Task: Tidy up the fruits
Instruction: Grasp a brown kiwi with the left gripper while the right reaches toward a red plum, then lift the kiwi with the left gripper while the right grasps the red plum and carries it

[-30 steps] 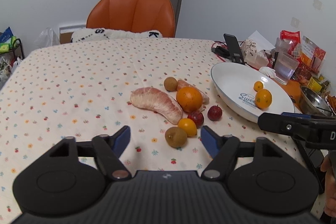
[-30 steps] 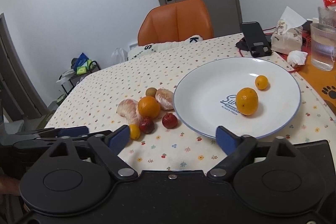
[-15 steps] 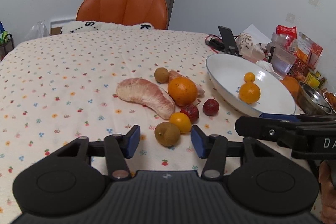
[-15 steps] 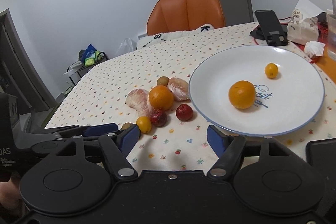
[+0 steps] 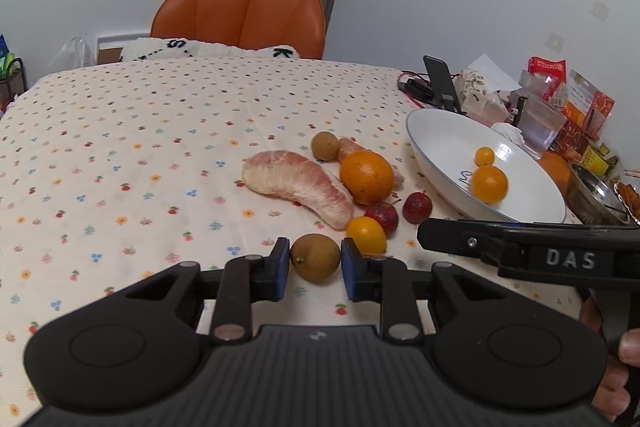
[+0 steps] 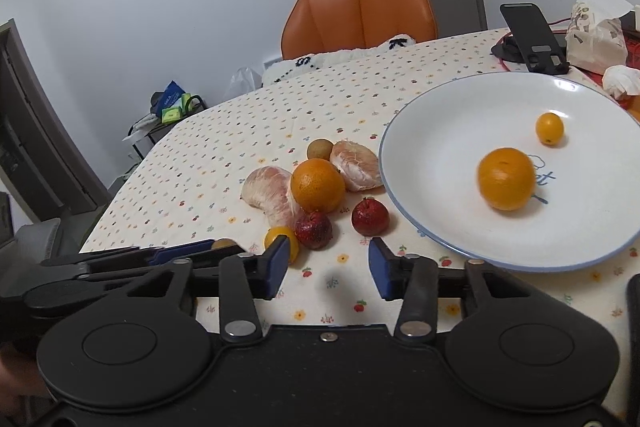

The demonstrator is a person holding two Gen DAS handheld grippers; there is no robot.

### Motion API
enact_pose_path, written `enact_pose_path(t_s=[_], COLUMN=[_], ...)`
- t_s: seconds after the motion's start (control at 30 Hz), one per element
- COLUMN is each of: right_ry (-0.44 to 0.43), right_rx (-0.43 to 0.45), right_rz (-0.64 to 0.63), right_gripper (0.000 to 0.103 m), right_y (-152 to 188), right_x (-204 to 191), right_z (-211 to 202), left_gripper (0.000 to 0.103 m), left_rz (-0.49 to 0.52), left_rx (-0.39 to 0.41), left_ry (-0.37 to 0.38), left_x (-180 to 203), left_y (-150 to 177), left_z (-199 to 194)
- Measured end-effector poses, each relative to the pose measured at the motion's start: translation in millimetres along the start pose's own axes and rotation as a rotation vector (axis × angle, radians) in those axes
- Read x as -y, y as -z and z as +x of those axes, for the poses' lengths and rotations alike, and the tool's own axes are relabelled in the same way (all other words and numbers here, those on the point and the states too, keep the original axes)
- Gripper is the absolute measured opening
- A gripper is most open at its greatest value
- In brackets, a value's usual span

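Since a second ago the left hand-held gripper point(image 5: 315, 263) has dropped forward and narrowed its blue pads point(image 5: 279, 263) around the brown kiwi point(image 5: 315, 256) nearest the desk edge; the pads sit just beside its flanks, and I cannot tell whether they press it yet. The right hand-held gripper point(image 6: 328, 267) has also come closer to the fruit, its jaws wide apart with only the dotted cloth between them.

From the left wrist view the whole loose group on the desk point(image 5: 120, 147) is plain: a peeled pomelo segment point(image 5: 298, 187), a big orange point(image 5: 367, 177), a second kiwi point(image 5: 325, 145) behind it, two dark red fruits point(image 5: 417, 207), and a small yellow-orange fruit point(image 5: 366, 235) just beside the held kiwi. This view also shows the right tool's black arm marked DAS crossing low on the right, with fingers point(image 5: 632, 347) of the person's hand at its grip.

The right wrist view hides that kiwi almost fully behind the left tool's arm, but it opens up the white plate point(image 6: 460, 107), showing an orange point(image 6: 506, 179) and a smaller yellow-orange fruit point(image 6: 549, 128) lying apart inside it. It also shows a second peeled segment point(image 6: 356, 165) resting between the big orange and the plate rim, and an orange chair point(image 6: 360, 11) behind the desk.
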State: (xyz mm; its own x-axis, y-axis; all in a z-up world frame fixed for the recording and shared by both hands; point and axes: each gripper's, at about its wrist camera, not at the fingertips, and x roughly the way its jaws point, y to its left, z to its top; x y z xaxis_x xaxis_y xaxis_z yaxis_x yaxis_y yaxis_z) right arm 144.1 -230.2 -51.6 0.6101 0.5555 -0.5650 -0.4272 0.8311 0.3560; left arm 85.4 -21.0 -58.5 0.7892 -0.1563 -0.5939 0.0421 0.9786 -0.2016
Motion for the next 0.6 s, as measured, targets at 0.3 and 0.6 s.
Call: enact_pose_path(t_s=[0.3,0.6], right_ry=[-0.005,0.006], right_rx=[0.006,0.013], right_rz=[0.017,0.021], right_gripper=[0.042,0.035], right_y=[-5.8,-9.5], right_x=[-6.7,-12.5], right_z=[15.0,29.4], left_gripper=[0.026,0.026], left_rz=[-0.015,-0.012], left_rx=[0.010,0.034], left_ry=[-0.014,-0.044], left_x=[-10.1,-21.9], left_y=[-4.5,-8.5], left_z=[-7.2,-17.4])
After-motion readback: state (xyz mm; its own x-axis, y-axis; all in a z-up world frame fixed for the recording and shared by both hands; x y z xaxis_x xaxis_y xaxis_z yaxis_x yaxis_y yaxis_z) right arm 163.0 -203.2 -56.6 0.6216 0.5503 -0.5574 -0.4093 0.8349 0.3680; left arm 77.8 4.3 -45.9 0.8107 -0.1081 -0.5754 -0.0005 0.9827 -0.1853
